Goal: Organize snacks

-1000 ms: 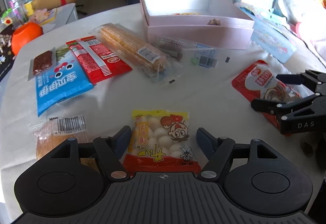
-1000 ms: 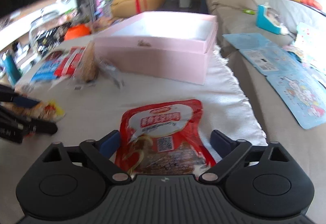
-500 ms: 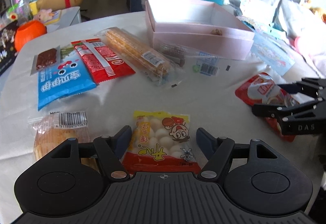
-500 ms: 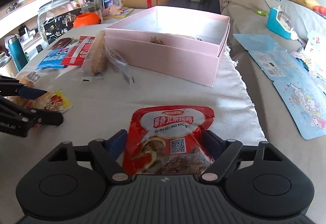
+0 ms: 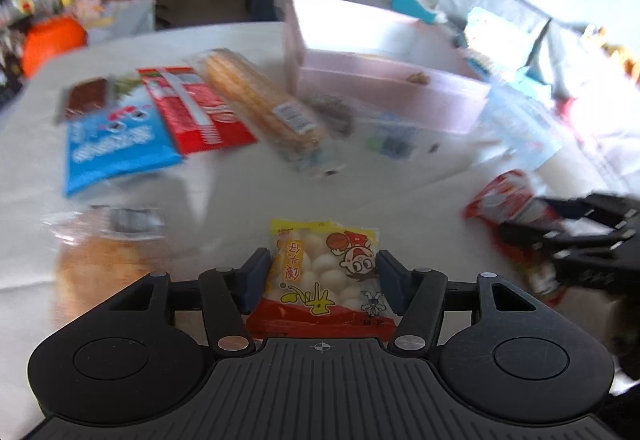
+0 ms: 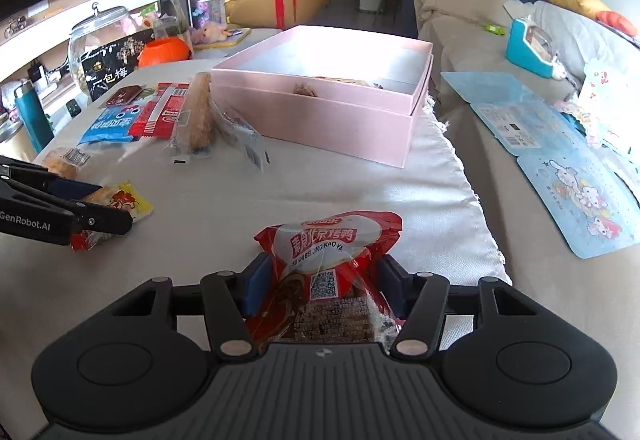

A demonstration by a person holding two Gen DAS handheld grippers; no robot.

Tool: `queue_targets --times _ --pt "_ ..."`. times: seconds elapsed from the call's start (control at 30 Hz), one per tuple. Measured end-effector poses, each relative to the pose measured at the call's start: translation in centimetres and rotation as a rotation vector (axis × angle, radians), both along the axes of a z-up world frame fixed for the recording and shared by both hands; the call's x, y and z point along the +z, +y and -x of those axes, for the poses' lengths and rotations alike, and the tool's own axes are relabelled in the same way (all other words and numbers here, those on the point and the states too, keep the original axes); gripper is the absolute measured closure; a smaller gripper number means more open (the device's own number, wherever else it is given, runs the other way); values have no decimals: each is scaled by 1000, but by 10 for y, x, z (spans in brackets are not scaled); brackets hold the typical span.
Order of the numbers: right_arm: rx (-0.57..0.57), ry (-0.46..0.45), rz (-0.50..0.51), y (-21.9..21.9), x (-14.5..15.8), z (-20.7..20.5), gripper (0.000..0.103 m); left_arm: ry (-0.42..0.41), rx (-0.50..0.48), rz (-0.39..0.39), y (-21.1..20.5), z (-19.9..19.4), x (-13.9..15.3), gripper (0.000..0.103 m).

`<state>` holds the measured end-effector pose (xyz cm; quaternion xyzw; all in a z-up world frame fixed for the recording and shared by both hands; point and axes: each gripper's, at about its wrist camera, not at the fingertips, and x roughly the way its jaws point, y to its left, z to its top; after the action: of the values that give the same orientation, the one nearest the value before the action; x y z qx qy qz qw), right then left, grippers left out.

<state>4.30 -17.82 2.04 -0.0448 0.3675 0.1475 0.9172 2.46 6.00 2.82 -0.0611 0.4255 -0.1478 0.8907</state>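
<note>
Claw [image 6: 322, 282] closing on red pouch [image 6: 328, 260] — pink box [image 6: 320, 112] holds few snacks.

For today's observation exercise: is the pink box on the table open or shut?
Open. The pink box has no lid on top; the right wrist view looks over its wall to the pale inside, where a few snacks lie.

A yellow-and-red bag of white balls [image 5: 326, 276] sits low in the middle of the left wrist view, flat on the white cloth. A red roast duck pouch [image 6: 328, 272] sits low in the middle of the right wrist view – crumpled, its top edge tipped up. The pink box [image 6: 320, 112] stands open at the upper middle. More snack packs [image 6: 156, 116] lie in a row at its left.
</note>
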Motion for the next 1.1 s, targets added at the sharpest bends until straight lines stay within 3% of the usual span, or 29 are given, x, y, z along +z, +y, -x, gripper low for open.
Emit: queue_targets --times 0.07,0.2,0.43,0.6,0.8,0.97,1.1 --pt "-10 -7 -4 -2 1 1 45 2 -8 25 -3 -1 4 40" --pt "-11 -24 -46 -10 8 5 46 -26 -18 -1 -11 2 12 41" --pt "0 -39 -57 -9 15 10 45 1 -26 -5 -16 3 9 41" --pt "-17 -19 10 -5 1 8 38 17 -37 -9 -17 3 6 41" --pt "-49 62 -69 -17 -14 -5 23 40 -44 -16 -19 3 1 41" --pt "-29 42 -19 -2 -20 1 10 41 -46 -20 -19 3 1 41" --pt "-33 31 -2 3 -20 4 9 39 -50 -29 -21 4 1 41"
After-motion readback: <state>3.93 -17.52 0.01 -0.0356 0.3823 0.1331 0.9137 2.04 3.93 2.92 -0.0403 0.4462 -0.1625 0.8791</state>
